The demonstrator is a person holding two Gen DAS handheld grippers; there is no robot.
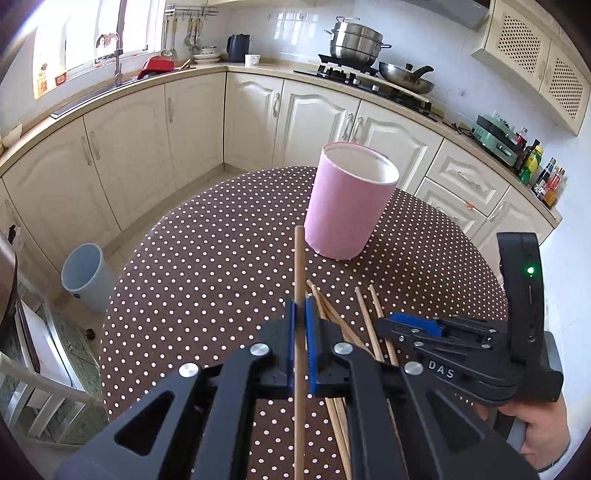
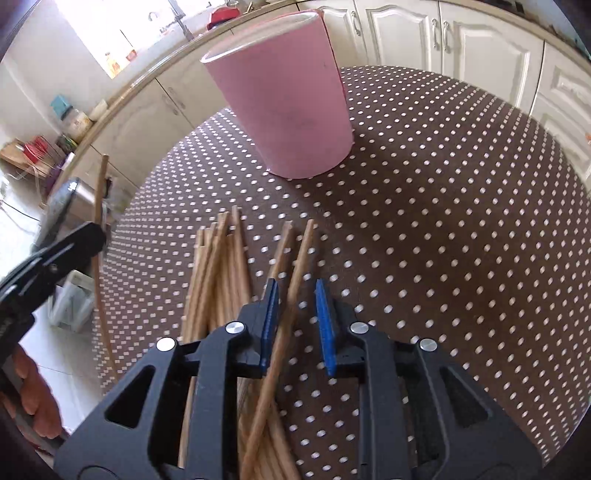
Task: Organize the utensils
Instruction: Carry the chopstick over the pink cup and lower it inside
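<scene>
Left claw (image 1: 300, 325) is gripping one chopstick (image 1: 299, 266). Right claw (image 2: 295, 325) is standing parted over chopsticks (image 2: 218, 266) lying on the polka-dot table (image 2: 443, 221); pink cup (image 2: 284, 99) is standing beyond. Kitchen cabinets (image 1: 192, 114) are lining the room.

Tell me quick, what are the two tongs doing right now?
Left tongs: closed on one chopstick, lifted.
Right tongs: open, straddling a chopstick on the table, not gripping.

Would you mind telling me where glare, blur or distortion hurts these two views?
Left wrist: the window is blown out and fisheye bends the counter; the cup is sharp. Right wrist: the chopsticks and tablecloth dots smear with motion blur.
</scene>
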